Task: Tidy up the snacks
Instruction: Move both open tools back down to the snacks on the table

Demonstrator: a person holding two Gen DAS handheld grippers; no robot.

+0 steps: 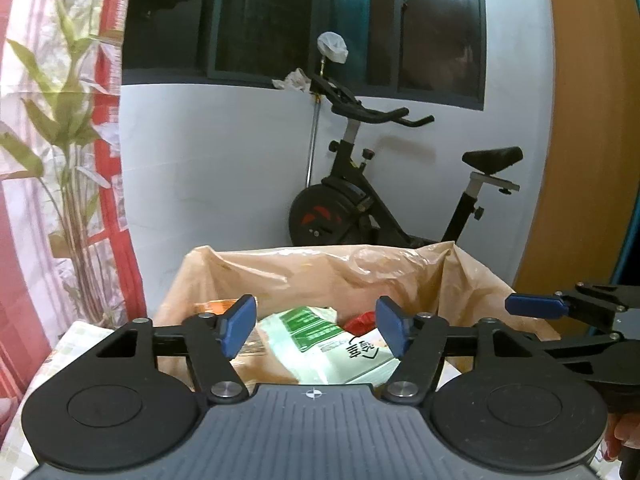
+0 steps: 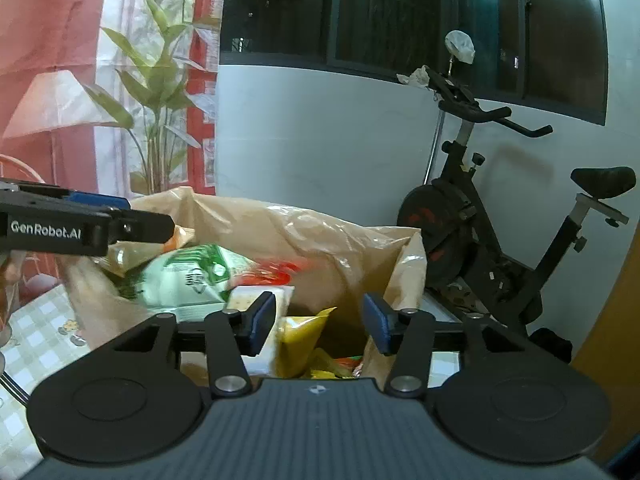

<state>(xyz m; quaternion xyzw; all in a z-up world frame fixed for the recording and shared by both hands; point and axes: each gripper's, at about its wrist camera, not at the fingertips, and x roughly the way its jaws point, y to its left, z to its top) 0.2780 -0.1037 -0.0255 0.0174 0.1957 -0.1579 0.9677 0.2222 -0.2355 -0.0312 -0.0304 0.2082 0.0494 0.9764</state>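
Two hand-held grippers with black linkages and blue pads are seen above a box lined with a translucent tan plastic bag (image 1: 400, 272), which stands on a table covered by a pale green checked cloth (image 2: 36, 332). The left gripper (image 1: 316, 326) is held over the near left part of the box; its pads are spread well apart, and nothing is pressed between them. A white snack packet with a green printed panel (image 1: 320, 340) is seen between and beyond these pads, lying on top of the other snacks inside the bag, blurred in the right wrist view. The right gripper (image 2: 318, 322) is held over the near right part of the box with its pads moderately apart and nothing gripped. Beyond them, inside the bag, a yellow foil snack packet (image 2: 300, 340) is seen, beside a pale cracker packet (image 2: 256, 300). A red wrapper (image 1: 360, 322) is partly visible deeper in the bag. A black exercise bike (image 1: 360, 200) stands against the white wall behind.
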